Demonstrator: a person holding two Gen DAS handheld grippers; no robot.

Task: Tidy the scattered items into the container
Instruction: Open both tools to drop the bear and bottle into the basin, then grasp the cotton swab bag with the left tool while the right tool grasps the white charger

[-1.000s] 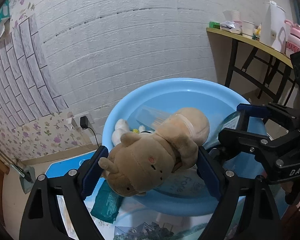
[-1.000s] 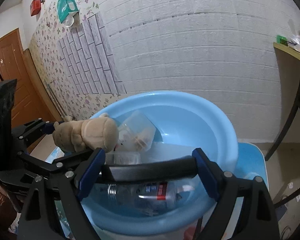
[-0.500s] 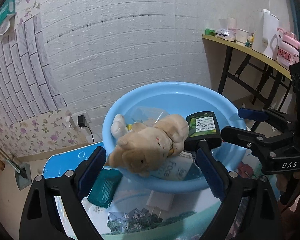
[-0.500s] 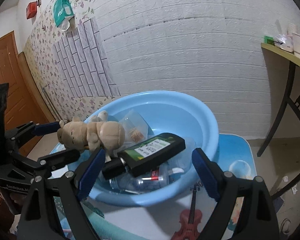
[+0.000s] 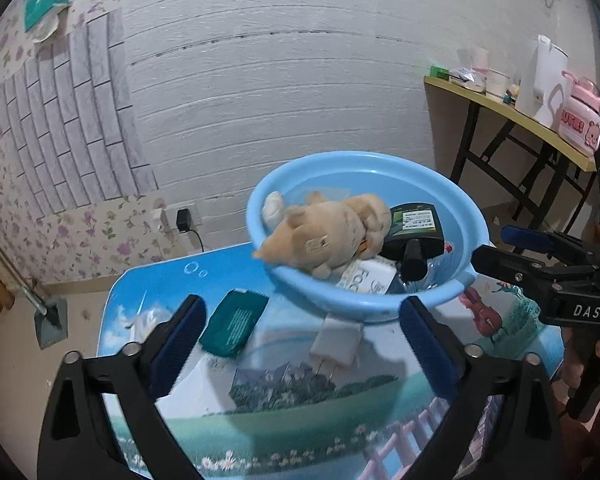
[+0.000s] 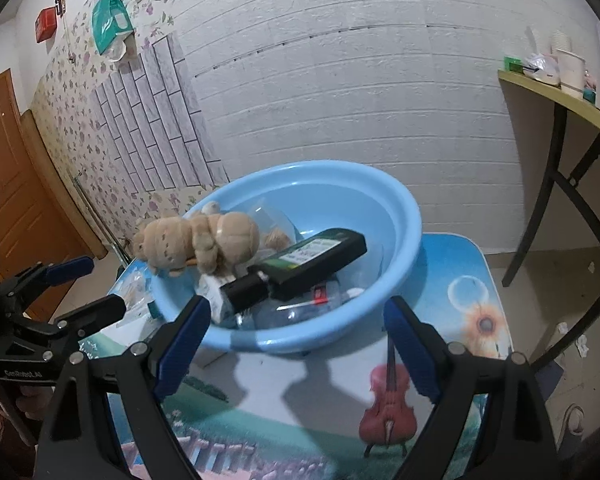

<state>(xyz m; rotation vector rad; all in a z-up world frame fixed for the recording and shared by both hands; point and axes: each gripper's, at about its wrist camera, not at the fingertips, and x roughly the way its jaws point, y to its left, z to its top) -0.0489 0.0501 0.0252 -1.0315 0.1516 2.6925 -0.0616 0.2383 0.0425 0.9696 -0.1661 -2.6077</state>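
Note:
A blue basin stands on the small picture table. A tan plush toy lies over its left rim. A dark flat bottle with a green label lies in it on clear packets and a plastic bottle. A teal packet and a white plug lie on the table in front of the basin. My left gripper is open and empty, back from the basin. My right gripper is open and empty in front of the basin.
The table top has a printed landscape and violin. A clear packet lies at its left edge. A yellow side table with cups and a pink box stands at right. A white brick wall is behind; a wooden door is at left.
Both grippers opened and pulled back from the basin. The plush toy left my left gripper and the dark bottle left my right gripper; both now lie in the basin.

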